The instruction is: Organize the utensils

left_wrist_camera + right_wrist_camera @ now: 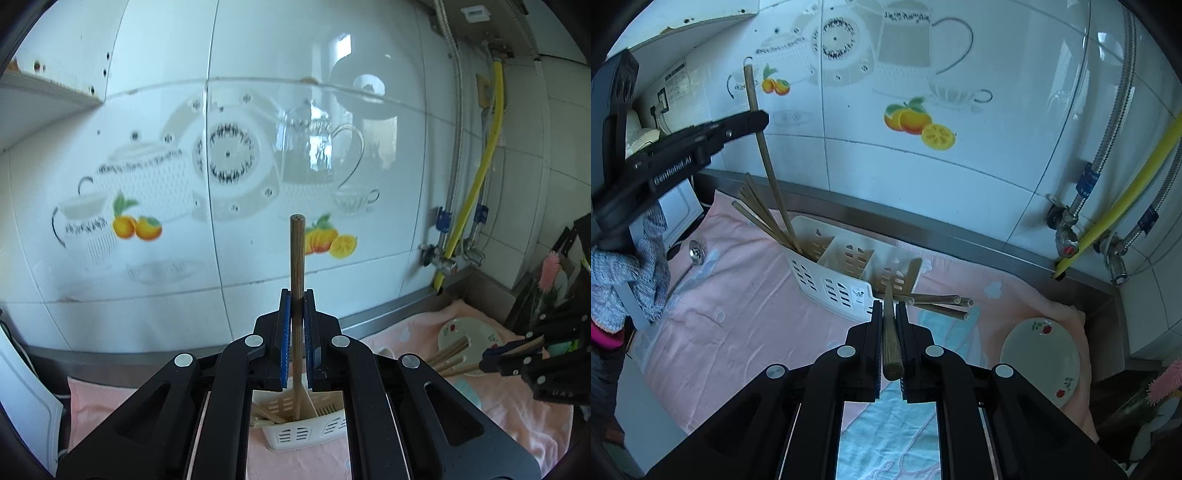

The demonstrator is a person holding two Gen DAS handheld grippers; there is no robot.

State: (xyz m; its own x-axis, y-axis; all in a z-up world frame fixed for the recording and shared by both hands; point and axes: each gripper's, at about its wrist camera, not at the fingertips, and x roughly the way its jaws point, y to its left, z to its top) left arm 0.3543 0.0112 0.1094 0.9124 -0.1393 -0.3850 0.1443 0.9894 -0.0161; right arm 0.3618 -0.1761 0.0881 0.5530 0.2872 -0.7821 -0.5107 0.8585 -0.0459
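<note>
Over the white basket: left tongs (pixel 297 295) are pinching one chopstick (pixel 297 258), which stands nearly straight up with its low end in the basket (pixel 834 284).
Right tongs (pixel 888 308): pressed tight on another chopstick (pixel 891 343), tip near the basket's front corner.
Basket: sits on the pink cloth (pixel 738 295) near the table's back edge, more chopsticks (pixel 764 218) leaning in its end part.
Loose chopsticks (pixel 942 304): lying just beside the basket.
Plate (pixel 1039 354): near the table's right edge.

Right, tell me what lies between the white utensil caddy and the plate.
In the right wrist view, three loose chopsticks lie on the pink towel between the caddy and the plate.
</note>
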